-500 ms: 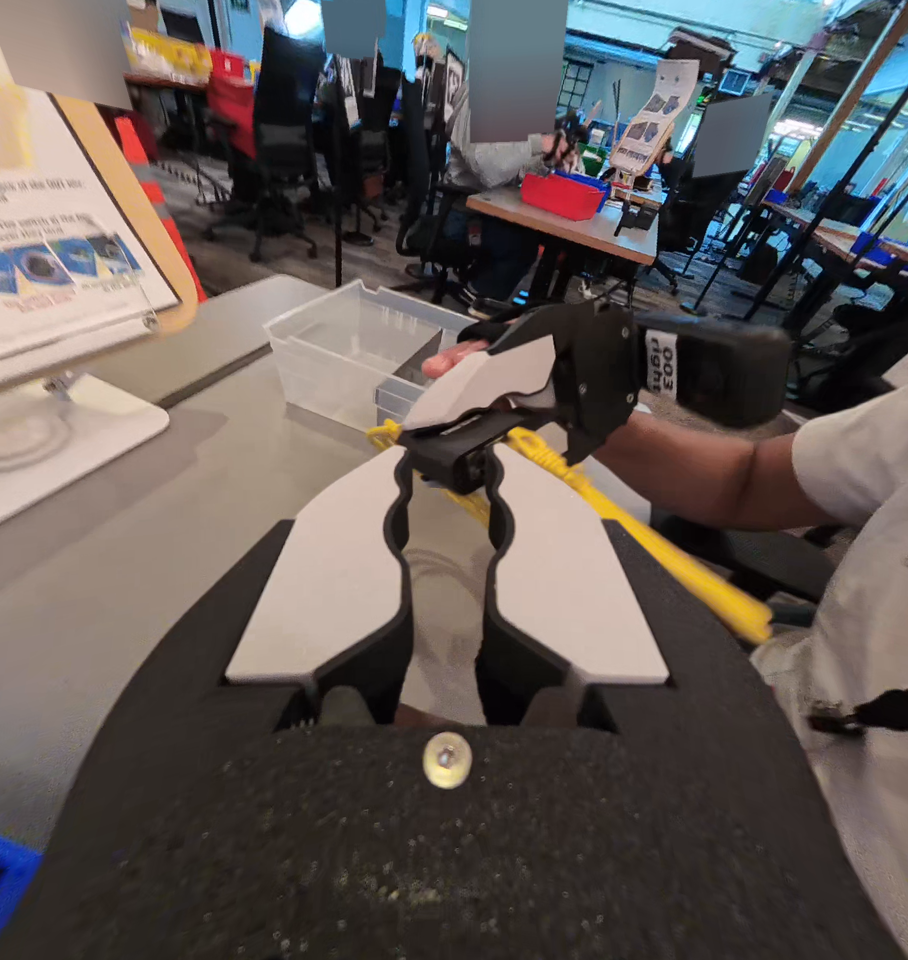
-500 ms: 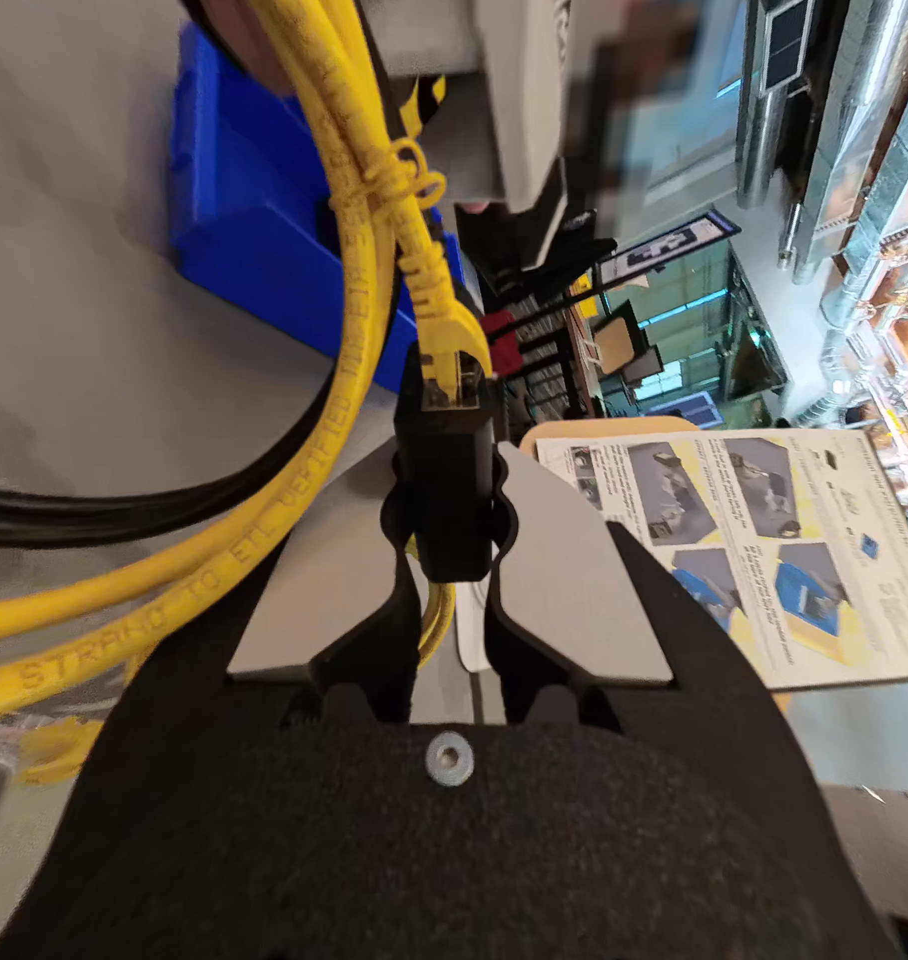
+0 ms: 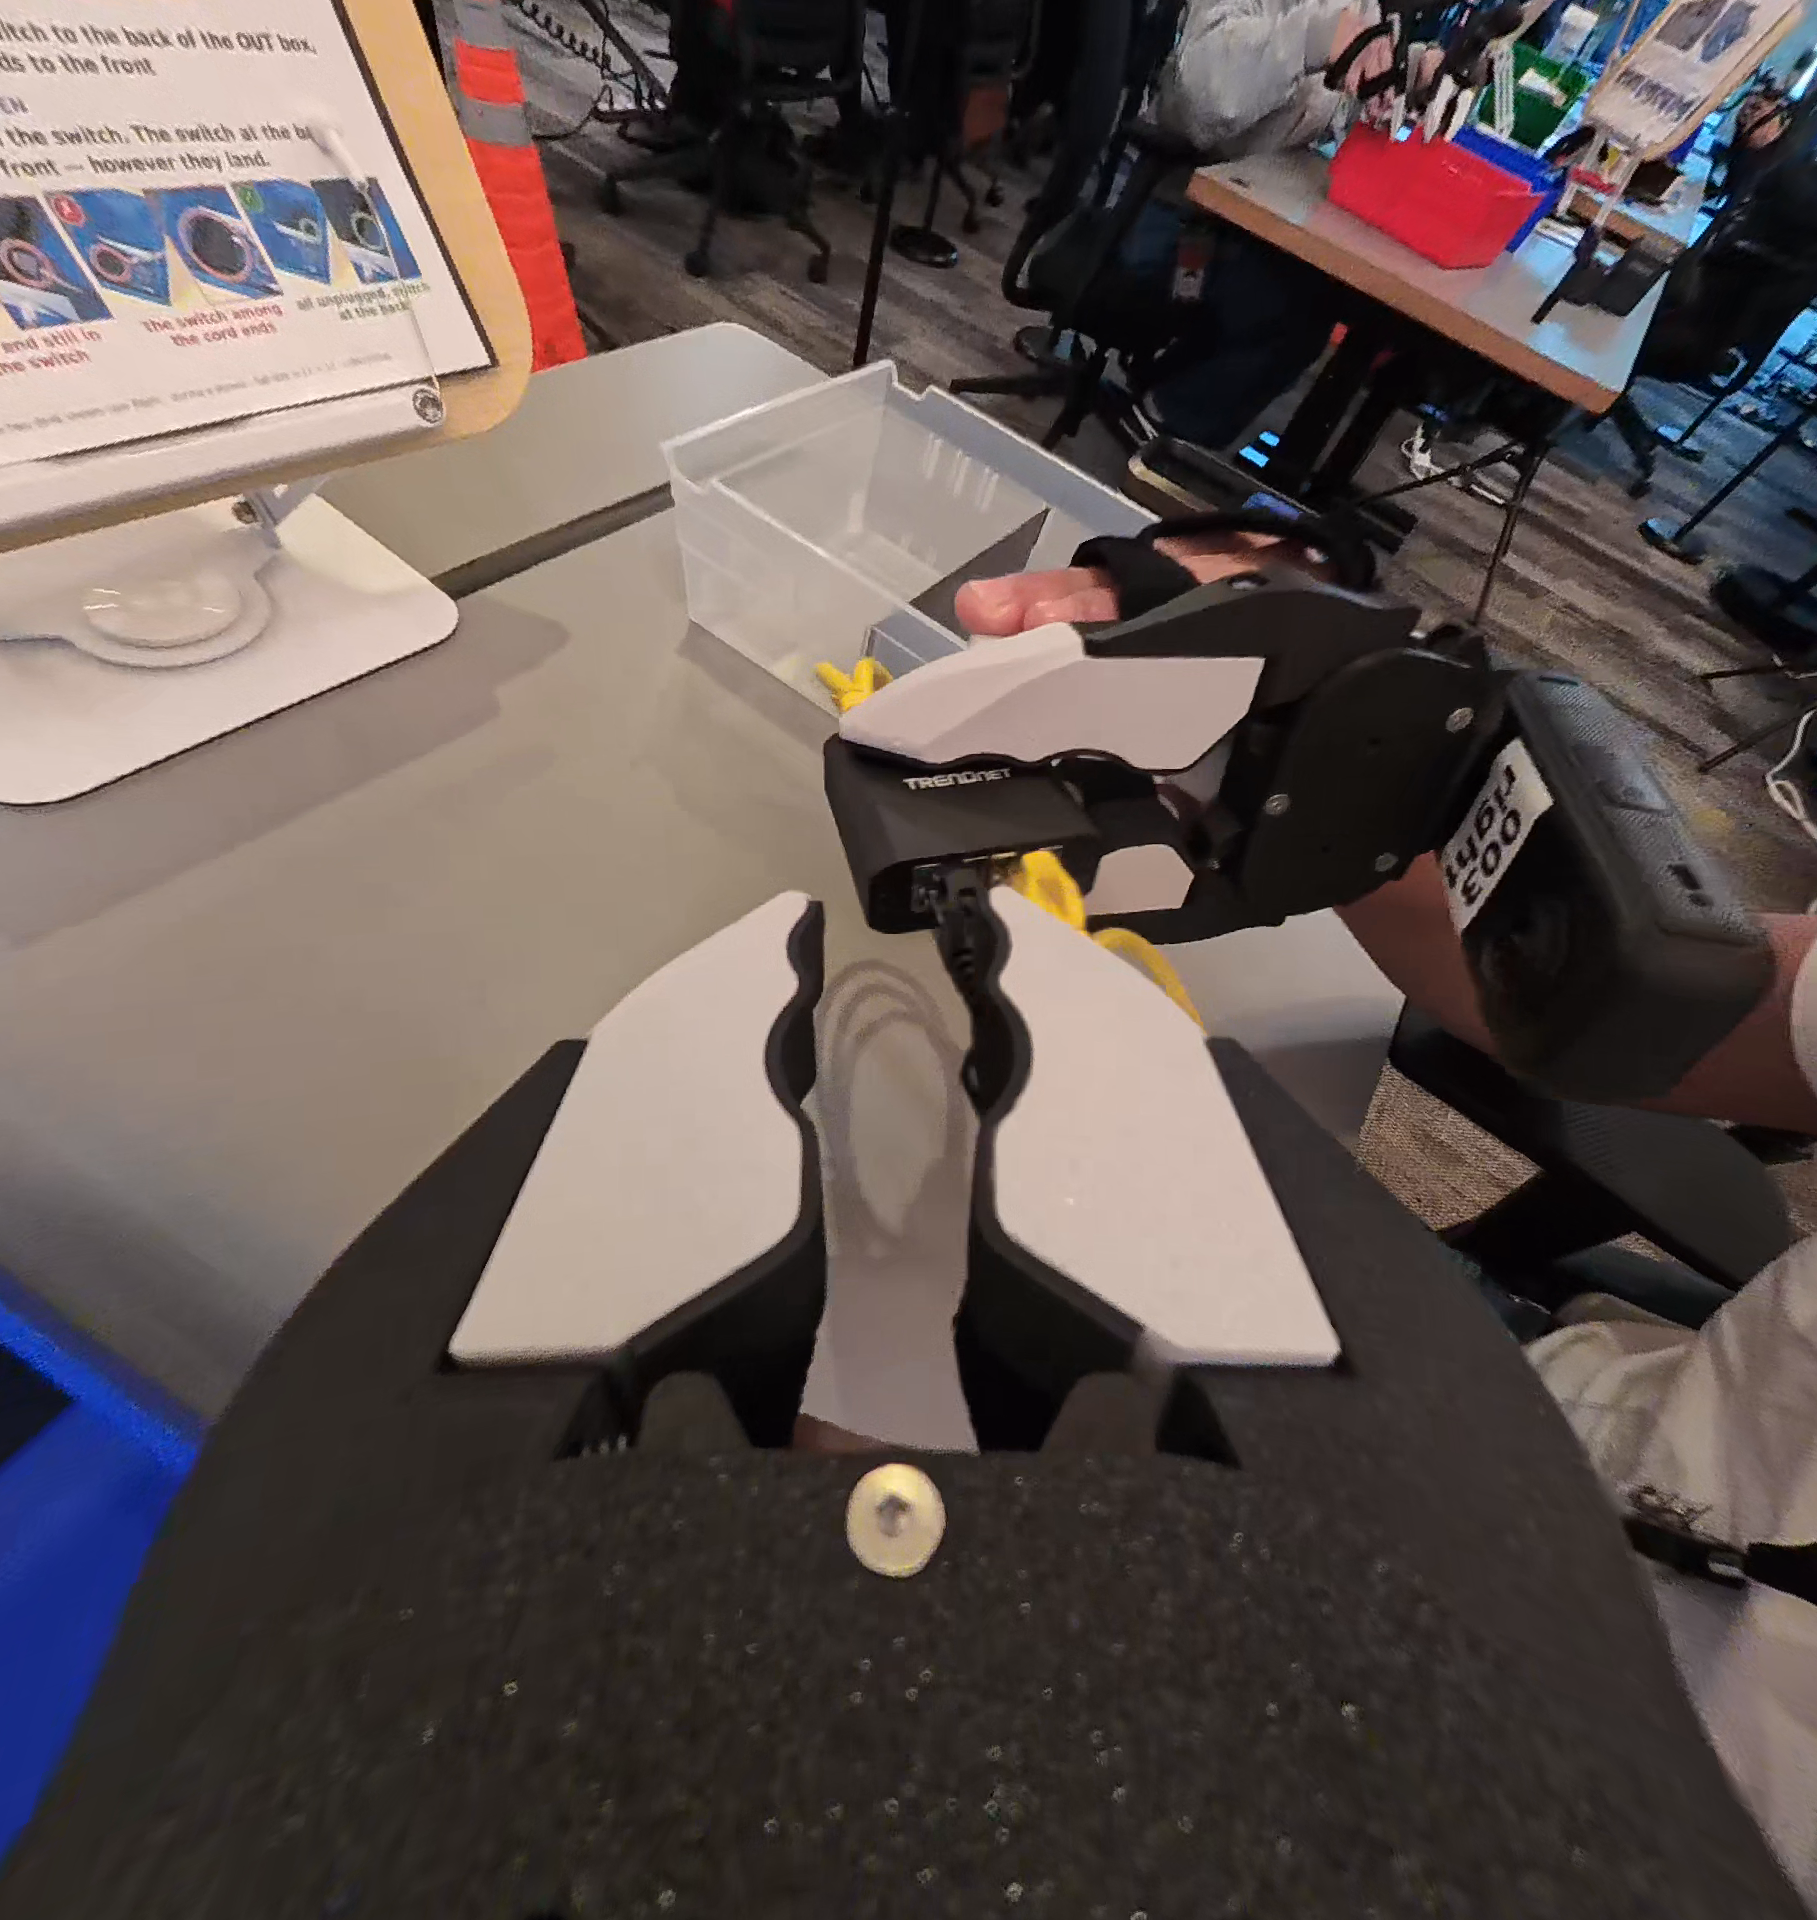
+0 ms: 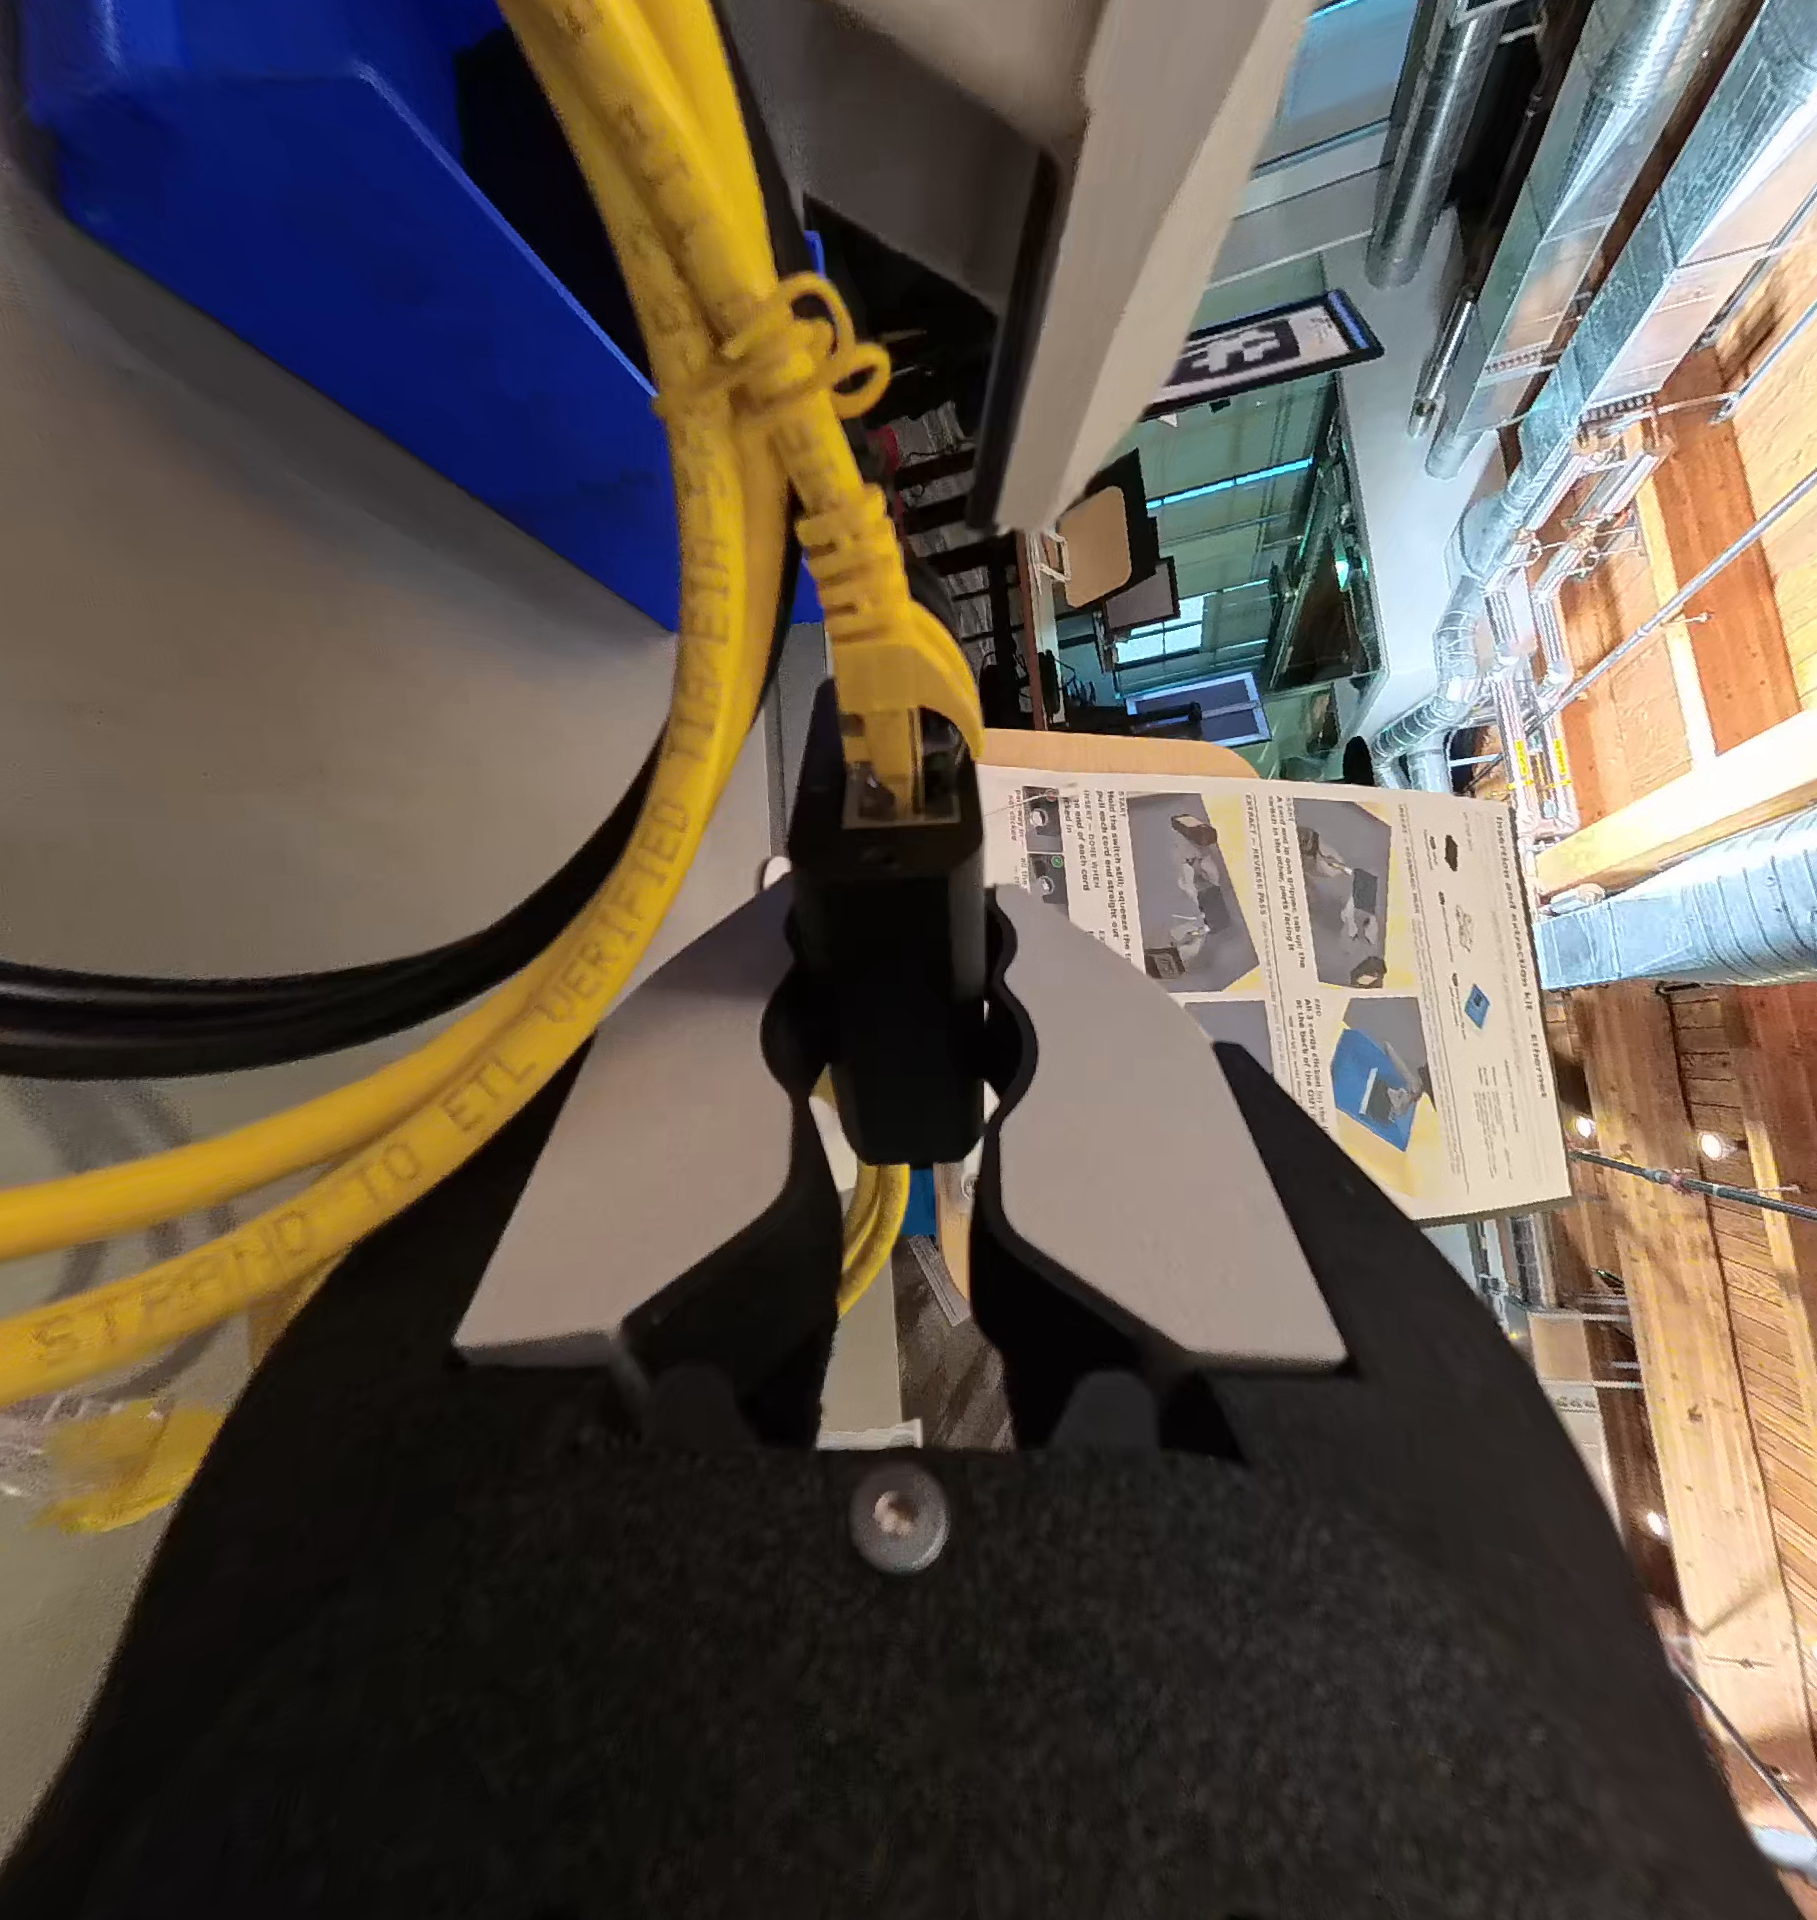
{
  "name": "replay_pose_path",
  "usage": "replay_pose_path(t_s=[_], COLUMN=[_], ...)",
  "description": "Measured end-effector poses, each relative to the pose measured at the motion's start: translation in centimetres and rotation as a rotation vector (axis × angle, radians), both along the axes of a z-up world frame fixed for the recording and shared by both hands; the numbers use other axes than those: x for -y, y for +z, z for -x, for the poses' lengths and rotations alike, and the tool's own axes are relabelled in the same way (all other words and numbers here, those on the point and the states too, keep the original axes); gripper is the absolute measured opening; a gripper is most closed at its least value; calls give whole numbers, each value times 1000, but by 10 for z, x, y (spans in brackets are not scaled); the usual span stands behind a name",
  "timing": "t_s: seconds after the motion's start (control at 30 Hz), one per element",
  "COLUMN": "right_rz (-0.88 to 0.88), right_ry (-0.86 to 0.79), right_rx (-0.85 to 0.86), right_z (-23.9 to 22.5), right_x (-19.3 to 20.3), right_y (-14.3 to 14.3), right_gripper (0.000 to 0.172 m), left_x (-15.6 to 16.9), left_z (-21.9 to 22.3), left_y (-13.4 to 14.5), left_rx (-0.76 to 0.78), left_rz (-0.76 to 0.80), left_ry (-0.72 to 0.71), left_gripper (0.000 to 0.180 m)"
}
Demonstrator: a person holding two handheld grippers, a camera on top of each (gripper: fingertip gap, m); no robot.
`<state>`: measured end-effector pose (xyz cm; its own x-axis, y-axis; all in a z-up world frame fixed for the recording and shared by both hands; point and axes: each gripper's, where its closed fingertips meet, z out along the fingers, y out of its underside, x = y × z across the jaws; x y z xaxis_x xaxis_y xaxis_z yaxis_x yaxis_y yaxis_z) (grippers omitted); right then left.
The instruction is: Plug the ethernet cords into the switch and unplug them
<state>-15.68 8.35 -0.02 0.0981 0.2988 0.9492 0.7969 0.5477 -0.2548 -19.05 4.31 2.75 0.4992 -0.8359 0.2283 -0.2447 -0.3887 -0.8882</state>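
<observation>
The right gripper's (image 4: 899, 997) fingers press both sides of the black switch (image 4: 888, 966), held above the counter (image 3: 416, 831). A yellow cord (image 4: 873, 582) and a black cord (image 3: 961, 925) sit plugged in. The left gripper's (image 3: 899, 935) fingers stand apart with nothing gripped, the black cord just beside its right finger; unplugging looks still ahead.

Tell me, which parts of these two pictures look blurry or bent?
Left wrist view: sharp, but the wide lens bows the grey table. Right wrist view: yellow cord and blue bin look smeared; the black switch between the fingers stays crisp.
</observation>
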Motion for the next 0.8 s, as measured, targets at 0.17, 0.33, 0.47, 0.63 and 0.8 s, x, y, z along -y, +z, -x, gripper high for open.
replay_pose_path(t_s=[0.17, 0.33, 0.47, 0.63, 0.8], right_rz=[-30, -34, -63, -104, -131], right_ry=[-33, -24, -23, -5, -36], right_rx=[43, 40, 44, 44, 98], right_z=[1, 4, 2, 5, 8], right_x=[-1, 3, 4, 9, 8], right_y=[-1, 0, 4, 7, 2], right_gripper=[26, 26, 26, 26, 26], left_x=[4, 0, 4, 17, 16], left_z=[-6, -6, -5, -6, -1], left_y=[-5, -9, -13, -14, -26], left_rx=[-82, -160, -226, -227, -307], left_rz=[-21, -43, -29, 103, 134], left_ry=[-16, -9, -45, -174, -213], left_gripper=[32, 29, 24, 18, 12])
